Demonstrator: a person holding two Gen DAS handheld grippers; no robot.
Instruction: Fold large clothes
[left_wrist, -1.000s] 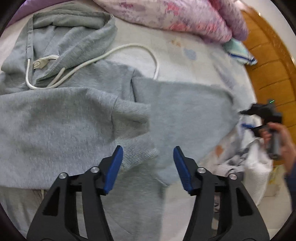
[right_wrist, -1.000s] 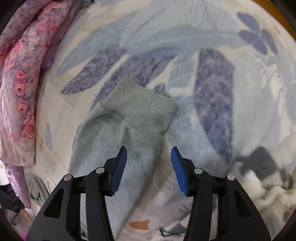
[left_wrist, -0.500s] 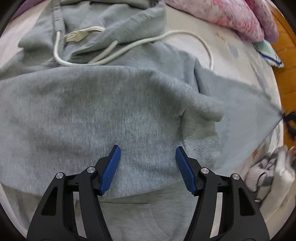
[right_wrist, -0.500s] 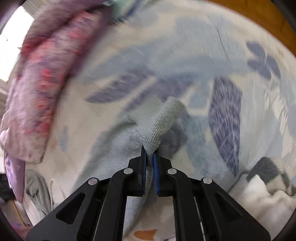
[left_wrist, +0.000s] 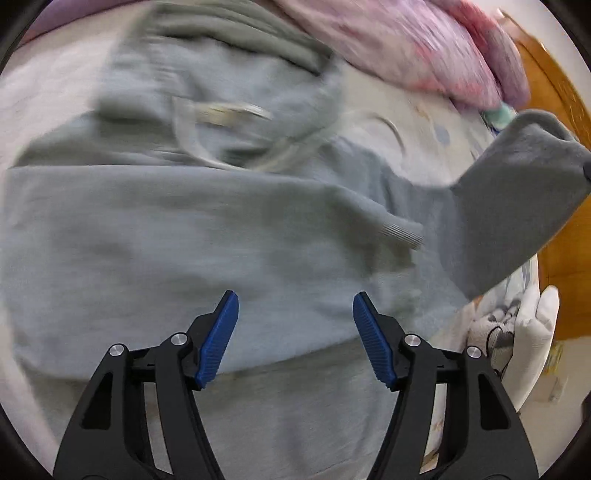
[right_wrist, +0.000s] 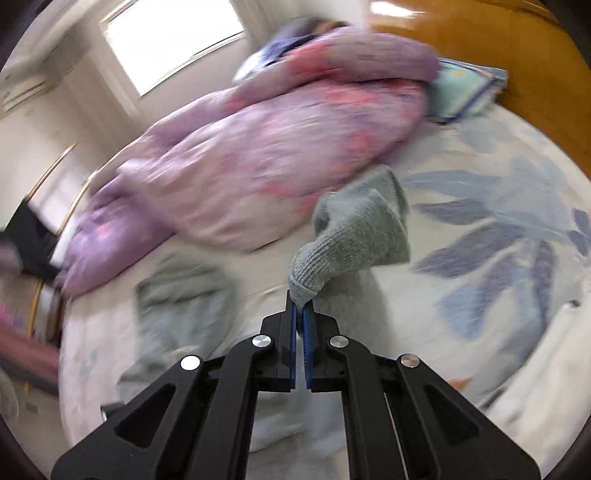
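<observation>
Your left gripper hangs above the grey hoodie, jaws spread wide, blue pads clear of the cloth and holding nothing. The hoodie lies spread on the floral bedsheet, hood toward the far side, with its white drawstring looped across the chest. One sleeve is folded across the body, and its ribbed cuff lies right of centre on the grey fabric.

Your right gripper is clamped tight on the other sleeve's ribbed cuff; the knit bunches out just ahead of the pads. In the left wrist view that right sleeve is lifted off the bed, rising up toward the right edge of the frame.

Both views are motion-blurred, so finer detail of the hoodie's lie is unclear.

A pink and purple floral quilt is heaped along the far side of the bed. A teal pillow with a blue border sits against the wooden headboard. A window is behind the quilt. A crumpled white and grey cloth lies at the right edge of the bed.
</observation>
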